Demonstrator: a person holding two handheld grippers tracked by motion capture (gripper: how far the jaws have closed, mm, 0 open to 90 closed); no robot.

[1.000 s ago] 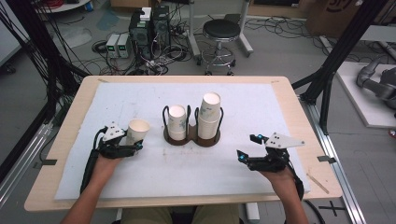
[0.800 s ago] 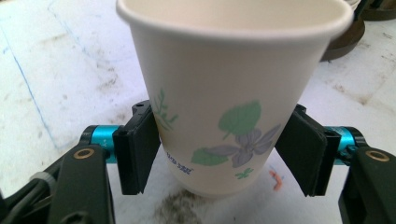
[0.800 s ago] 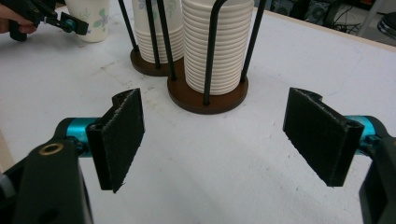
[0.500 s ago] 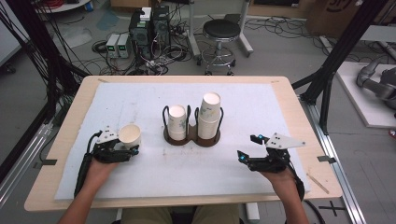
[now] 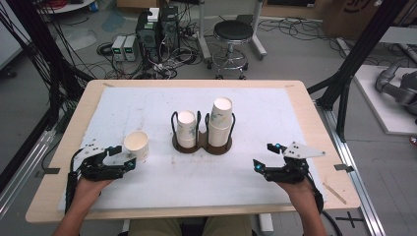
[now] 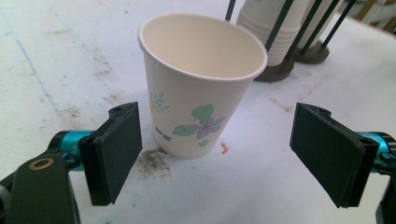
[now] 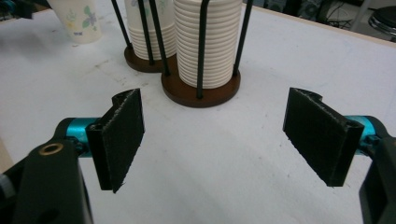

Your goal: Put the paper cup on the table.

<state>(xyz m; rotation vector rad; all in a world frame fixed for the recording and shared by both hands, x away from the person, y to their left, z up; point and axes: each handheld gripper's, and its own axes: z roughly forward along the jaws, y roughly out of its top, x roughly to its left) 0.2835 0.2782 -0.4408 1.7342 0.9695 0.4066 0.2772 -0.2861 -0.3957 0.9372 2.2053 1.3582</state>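
Paper cup (image 6: pixel 201 84), flower-printed and upright, stands on the white mat (image 5: pixel 275 113) left of the double cup holder (image 5: pixel 201 142), between the wide-spread jaws of the left gripper (image 6: pixel 219 156), touching neither. To withdraw cleanly, I judge, keep them wide and pull straight back. The right gripper (image 7: pixel 224 140) hovers empty, jaws wide, near the holder's taller cup stack (image 7: pixel 209 42).

Overhead table (image 5: pixel 295 105) view, two close tool-mounted views

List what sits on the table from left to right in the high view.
left hand-held gripper → loose cup → short cup stack → tall cup stack → right hand-held gripper
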